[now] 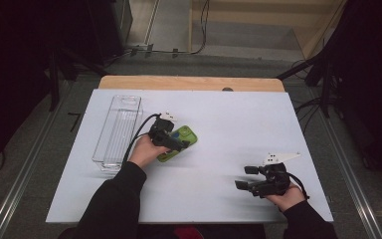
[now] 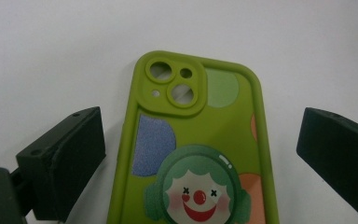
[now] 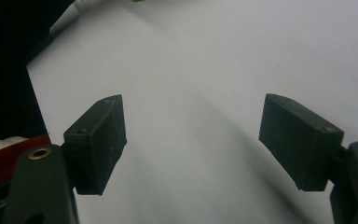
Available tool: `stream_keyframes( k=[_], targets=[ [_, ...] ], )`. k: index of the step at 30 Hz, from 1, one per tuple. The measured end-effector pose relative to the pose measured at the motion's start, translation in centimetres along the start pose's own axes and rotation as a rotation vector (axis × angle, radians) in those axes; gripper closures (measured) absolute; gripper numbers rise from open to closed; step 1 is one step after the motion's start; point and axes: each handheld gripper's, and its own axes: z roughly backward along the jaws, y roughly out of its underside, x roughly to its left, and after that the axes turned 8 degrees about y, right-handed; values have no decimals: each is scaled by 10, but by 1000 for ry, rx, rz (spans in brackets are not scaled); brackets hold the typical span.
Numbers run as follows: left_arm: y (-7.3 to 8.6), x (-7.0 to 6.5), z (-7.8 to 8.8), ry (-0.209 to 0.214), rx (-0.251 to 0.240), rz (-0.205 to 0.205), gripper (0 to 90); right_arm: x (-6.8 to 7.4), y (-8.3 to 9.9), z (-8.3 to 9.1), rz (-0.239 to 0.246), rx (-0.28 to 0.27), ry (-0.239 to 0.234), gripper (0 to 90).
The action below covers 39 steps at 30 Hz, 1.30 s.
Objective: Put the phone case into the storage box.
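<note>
The green silicone phone case with a clown face (image 2: 196,154) lies flat on the white desk (image 1: 238,119), at about ten o'clock from its centre, just right of the clear plastic rectangular bin (image 1: 118,130); the left gripper (image 2: 200,154) straddles it, jaws wide and touching nothing; the step looks like a grasp approach; next, lower and close on the case's long edges; the right gripper (image 1: 244,177) idles at five o'clock, jaws spread and empty.
</note>
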Motion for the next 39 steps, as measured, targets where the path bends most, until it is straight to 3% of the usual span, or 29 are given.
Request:
stream_keyframes(
  k=[11, 18, 25, 39],
  targets=[
    [5, -1, -4, -12, 12, -30, 16, 1, 0, 0, 2, 3, -2, 213],
    [10, -5, -6, -49, 0, -71, 17, 1, 0, -1, 4, 2, -5, 213],
    [14, -10, -7, -114, 2, -132, 100, 1, 0, -1, 2, 4, -5, 213],
    [15, -11, -6, -137, -17, -112, 159, 0, 0, -2, -3, 8, -1, 213]
  ],
)
